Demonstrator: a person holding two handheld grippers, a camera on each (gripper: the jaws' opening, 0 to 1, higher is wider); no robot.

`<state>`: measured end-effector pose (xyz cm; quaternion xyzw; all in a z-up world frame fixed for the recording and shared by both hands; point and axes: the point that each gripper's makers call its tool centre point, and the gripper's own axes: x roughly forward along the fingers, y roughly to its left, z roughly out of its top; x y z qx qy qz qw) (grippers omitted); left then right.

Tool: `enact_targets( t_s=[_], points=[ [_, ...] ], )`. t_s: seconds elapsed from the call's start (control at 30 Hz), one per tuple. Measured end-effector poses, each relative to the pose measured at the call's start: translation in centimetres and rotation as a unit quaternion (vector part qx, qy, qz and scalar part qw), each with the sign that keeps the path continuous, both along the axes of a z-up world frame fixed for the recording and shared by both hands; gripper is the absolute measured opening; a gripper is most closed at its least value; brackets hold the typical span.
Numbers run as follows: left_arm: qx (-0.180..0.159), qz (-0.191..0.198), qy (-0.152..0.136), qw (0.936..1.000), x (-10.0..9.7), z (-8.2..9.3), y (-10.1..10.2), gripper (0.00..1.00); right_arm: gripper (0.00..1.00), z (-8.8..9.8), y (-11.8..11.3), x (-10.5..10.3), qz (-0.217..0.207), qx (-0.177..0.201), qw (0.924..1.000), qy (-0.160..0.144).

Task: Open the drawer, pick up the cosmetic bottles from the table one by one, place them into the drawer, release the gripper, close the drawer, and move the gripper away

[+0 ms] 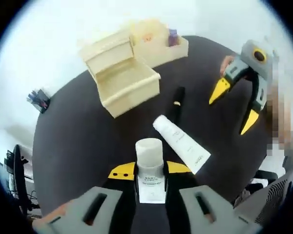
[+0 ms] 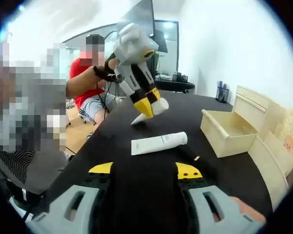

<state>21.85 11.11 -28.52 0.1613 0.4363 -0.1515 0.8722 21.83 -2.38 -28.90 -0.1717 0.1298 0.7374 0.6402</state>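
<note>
My left gripper (image 1: 150,171) clamps a frosted white cosmetic bottle (image 1: 150,166) above the round black table (image 1: 78,146); my right gripper (image 2: 144,171) gapes empty. Beyond it lie a white tube (image 1: 181,143), then the open cream wooden drawer (image 1: 128,84), apparently empty.

On the desk (image 1: 78,146), a tube (image 1: 181,143) lies beside a slim stick (image 1: 176,103). The open drawer (image 1: 128,87) sits behind them. An organizer (image 1: 158,46) stands beside the drawer.

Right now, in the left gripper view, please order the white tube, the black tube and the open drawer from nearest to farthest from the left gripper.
From the left gripper:
1. White tube, just right of the jaws.
2. Black tube, beyond it.
3. Open drawer, farthest, toward the upper left.
</note>
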Motion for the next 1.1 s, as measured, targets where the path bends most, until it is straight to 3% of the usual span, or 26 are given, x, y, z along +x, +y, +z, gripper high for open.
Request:
enact_targets(
  t_s=[0.17, 0.4, 0.53, 0.7, 0.8, 1.1],
  points=[
    [-0.012, 0.011, -0.029, 0.9994, 0.7, 1.7, 0.6, 0.17, 0.43, 0.1, 0.0, 0.5, 0.000, -0.002, 1.0000, 0.001],
    [-0.027, 0.012, -0.040, 0.9988, 1.0, 2.7, -0.5, 0.17, 0.43, -0.1, 0.0, 0.5, -0.001, -0.005, 1.0000, 0.003],
    [-0.050, 0.014, -0.030, 0.9982, 2.5, 3.3, -1.3, 0.17, 0.43, 0.1, 0.0, 0.7, -0.002, -0.002, 1.0000, 0.004],
    [-0.043, 0.025, -0.021, 0.9986, 3.9, 3.7, -1.6, 0.17, 0.43, 0.3, 0.0, 0.4, -0.003, 0.005, 1.0000, 0.004],
    [-0.056, 0.036, -0.017, 0.9977, 4.7, 4.0, -1.8, 0.17, 0.43, 0.3, 0.0, 0.2, -0.002, 0.005, 1.0000, 0.003],
    [-0.060, 0.058, -0.003, 0.9965, 5.4, 4.1, -2.7, 0.17, 0.43, 0.5, -0.1, 0.0, -0.002, 0.010, 0.9999, 0.001]
  ],
)
